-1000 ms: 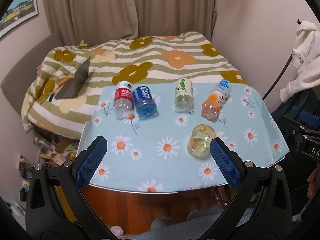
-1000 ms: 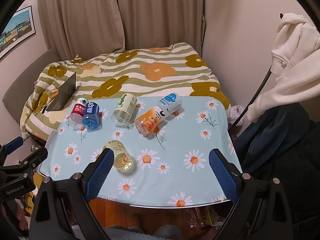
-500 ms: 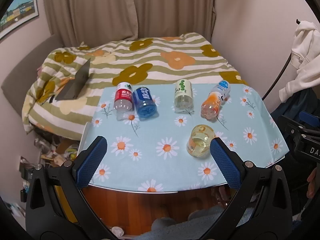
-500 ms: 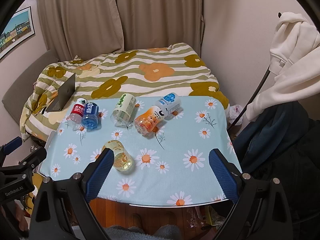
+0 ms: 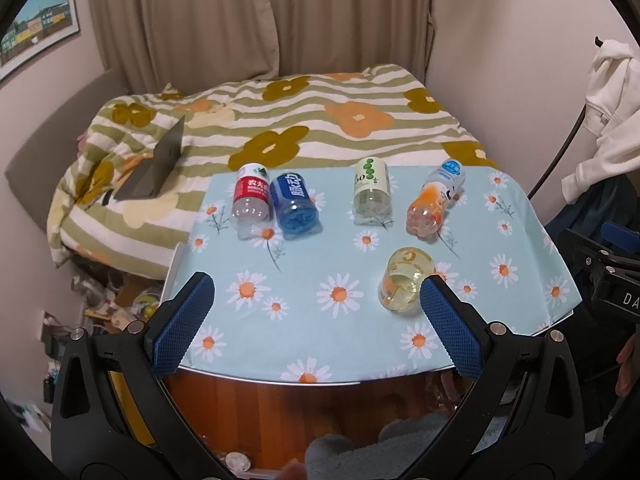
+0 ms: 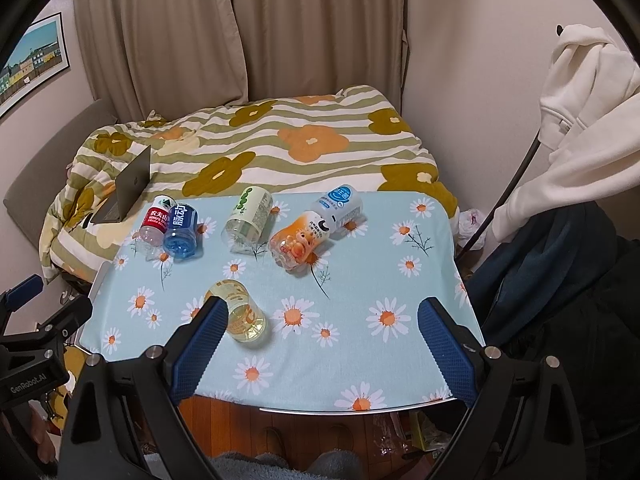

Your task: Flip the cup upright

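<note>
**Lying cup near the front edge, both tongs wide open**

Looking through both wrist cameras, I see the counter point(image 5: 352, 344) covered with a light blue cloth printed with daisies. The yellow transparent cup point(image 5: 406, 286) lies on its side near the front edge, a little right of the middle in the left wrist view, and its mouth points toward the cameras. My left tongs point(image 5: 316, 314) are spread wide and hold nothing; in that view the right blue pad point(image 5: 450, 330) overlaps the cup's side, but I cannot tell if they touch. My right tongs point(image 6: 322, 344) are also spread wide and empty; the cup point(image 6: 240, 316) appears just beside the left pad point(image 6: 200, 350).

Along the back edge four bottles lie on their sides. From the left corner: a red-label bottle point(image 5: 251, 198), a blue bottle point(image 5: 294, 204) touching it, a green-dotted bottle point(image 5: 371, 192) apart from them, and an orange bottle point(image 5: 434, 204) near the right corner. Behind the counter is a bed with a striped flower blanket point(image 5: 320, 120), and a laptop point(image 5: 156, 168) stands half open on it.
</note>
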Motion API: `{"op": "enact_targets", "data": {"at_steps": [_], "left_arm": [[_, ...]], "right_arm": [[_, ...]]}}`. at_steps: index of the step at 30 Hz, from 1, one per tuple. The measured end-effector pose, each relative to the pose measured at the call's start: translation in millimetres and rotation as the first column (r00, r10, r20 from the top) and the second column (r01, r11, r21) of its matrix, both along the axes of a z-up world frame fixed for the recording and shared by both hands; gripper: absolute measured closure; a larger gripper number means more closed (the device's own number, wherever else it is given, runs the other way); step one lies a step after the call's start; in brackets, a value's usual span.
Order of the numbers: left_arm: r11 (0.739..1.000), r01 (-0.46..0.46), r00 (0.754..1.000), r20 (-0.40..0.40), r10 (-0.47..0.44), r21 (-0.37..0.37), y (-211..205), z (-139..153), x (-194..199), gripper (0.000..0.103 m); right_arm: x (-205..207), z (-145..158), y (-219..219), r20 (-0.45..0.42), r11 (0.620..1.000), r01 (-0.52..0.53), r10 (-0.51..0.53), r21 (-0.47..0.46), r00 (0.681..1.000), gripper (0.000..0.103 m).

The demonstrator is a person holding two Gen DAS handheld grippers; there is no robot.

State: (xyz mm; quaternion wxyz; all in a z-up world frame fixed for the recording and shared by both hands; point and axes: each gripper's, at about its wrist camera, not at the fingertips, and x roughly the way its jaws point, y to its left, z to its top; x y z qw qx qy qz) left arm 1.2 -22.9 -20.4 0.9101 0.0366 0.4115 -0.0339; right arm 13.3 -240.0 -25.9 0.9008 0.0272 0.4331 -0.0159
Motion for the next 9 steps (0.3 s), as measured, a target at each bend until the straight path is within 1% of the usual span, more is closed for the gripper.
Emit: {"op": "enact_targets", "data": {"at_steps": [4,9], "left_arm": [[1.0,-0.009,1.0,0.019,0.008,0.018,0.7,2.1,-0.8,0.0],[1.0,-0.011,1.0,0.019,0.011,0.016,1.9,1.1,0.9,0.0]], "right_arm": [[0.3,-0.3,-0.2,0.001,1.0,-0.001,0.001,-0.001,1.0,0.008],[0.6,-0.5,-0.7,0.001,1.0,-0.002,0.002,-0.002,1.0,0.008]]}}
